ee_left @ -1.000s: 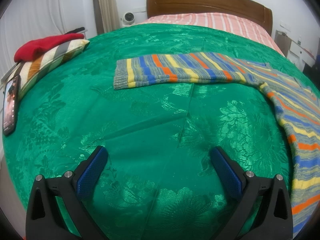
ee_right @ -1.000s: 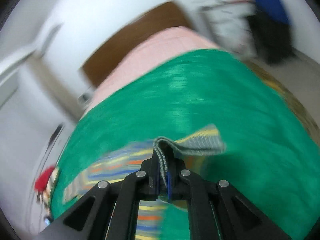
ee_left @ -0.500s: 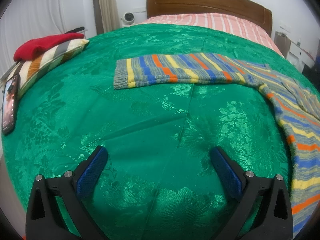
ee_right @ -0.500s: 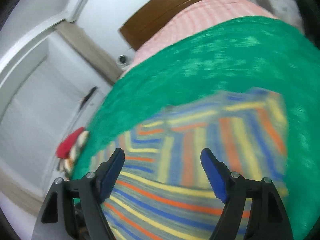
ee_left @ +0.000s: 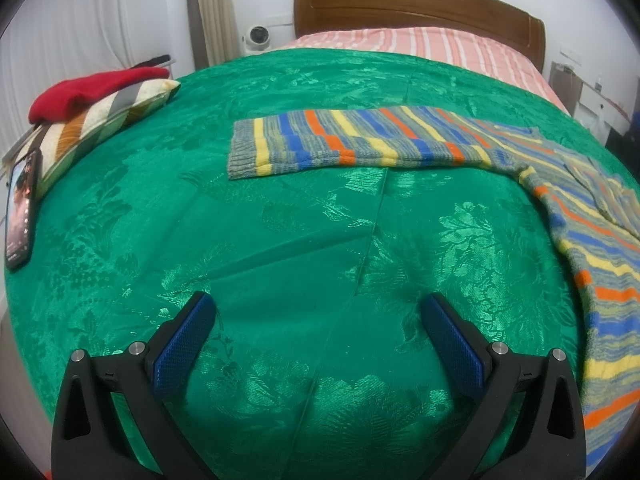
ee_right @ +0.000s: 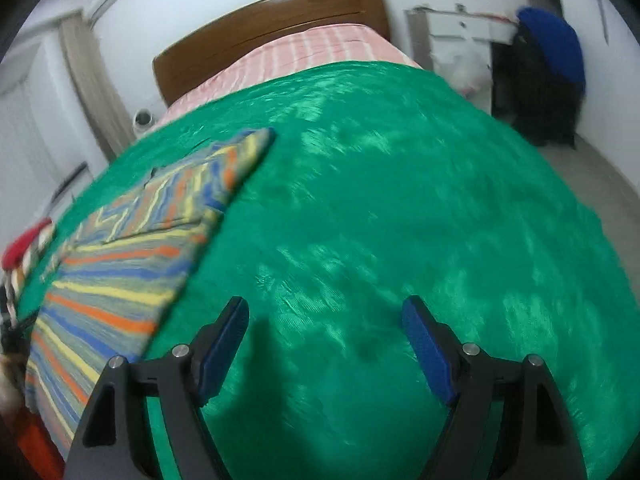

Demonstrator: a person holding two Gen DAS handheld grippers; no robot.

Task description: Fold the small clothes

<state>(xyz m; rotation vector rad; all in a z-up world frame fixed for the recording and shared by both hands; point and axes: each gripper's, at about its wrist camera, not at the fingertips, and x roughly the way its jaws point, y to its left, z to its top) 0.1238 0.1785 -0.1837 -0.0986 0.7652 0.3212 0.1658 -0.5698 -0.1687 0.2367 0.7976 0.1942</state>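
My left gripper (ee_left: 316, 332) hangs wide open, empty, over the green bedspread (ee_left: 280, 240); the striped sweater (ee_left: 360, 140) lies flat ahead, phone (ee_left: 20, 212) at the left edge. Right gripper (ee_right: 324, 340) is released too, sweater (ee_right: 132, 248) off left, headboard (ee_right: 264, 24) behind.

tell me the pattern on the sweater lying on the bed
Striped knit sweater: blue, yellow, orange and grey bands; clearest in the left wrist view.

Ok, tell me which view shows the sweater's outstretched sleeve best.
The left wrist view: the striped sweater's sleeve lies flat and sharp, cuff to shoulder, on the green bedspread. The right wrist view is motion-blurred and shows only the folded body.
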